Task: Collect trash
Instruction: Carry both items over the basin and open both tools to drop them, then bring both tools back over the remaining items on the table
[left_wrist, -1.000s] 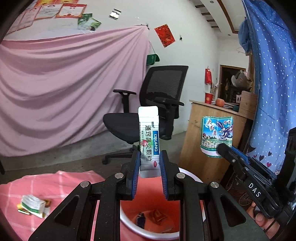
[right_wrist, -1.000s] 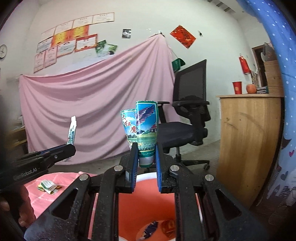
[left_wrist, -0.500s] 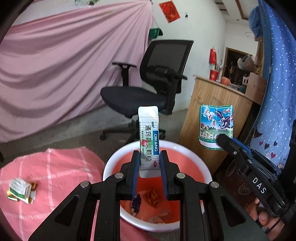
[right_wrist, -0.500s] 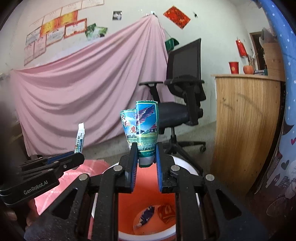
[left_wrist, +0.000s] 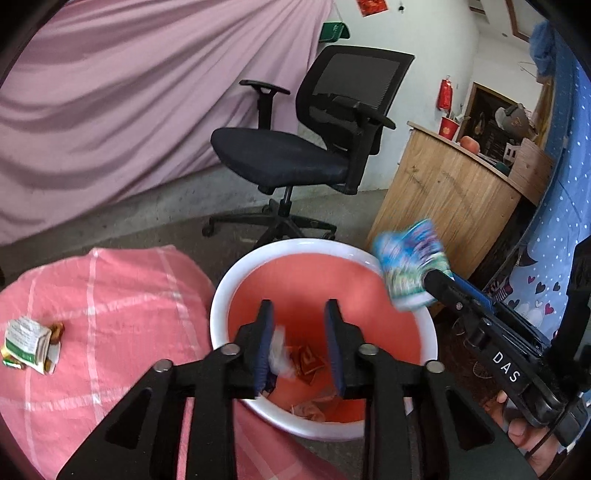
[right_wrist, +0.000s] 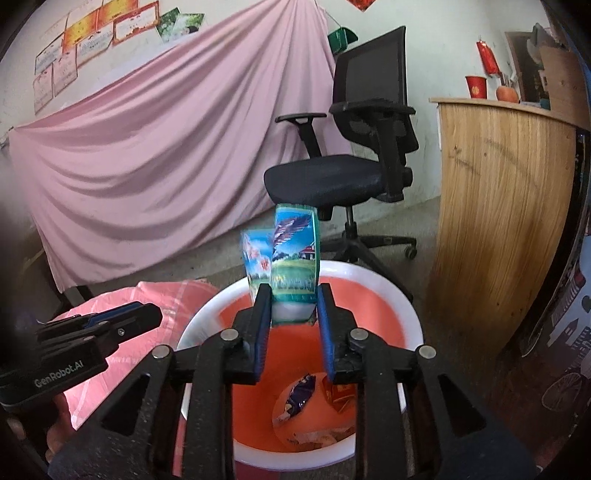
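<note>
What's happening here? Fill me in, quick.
A person holds a gripper in each hand over the orange basin, dropping trash in. The left gripper has just been opening, and its white sachet is a blur falling between the fingers. The right gripper has also been opening; the blue-green packet is still between its fingers. More wrappers lie on the pink cloth.

My left gripper (left_wrist: 298, 341) is matte black plastic with blue pads (left_wrist: 264, 343) lining its fingers and silver screws at the pivots; its side reads "GenRobot.AI". My right gripper (right_wrist: 291, 325) matches it, blue-padded, black-framed, with "DAS" printed in white along its body.
</note>
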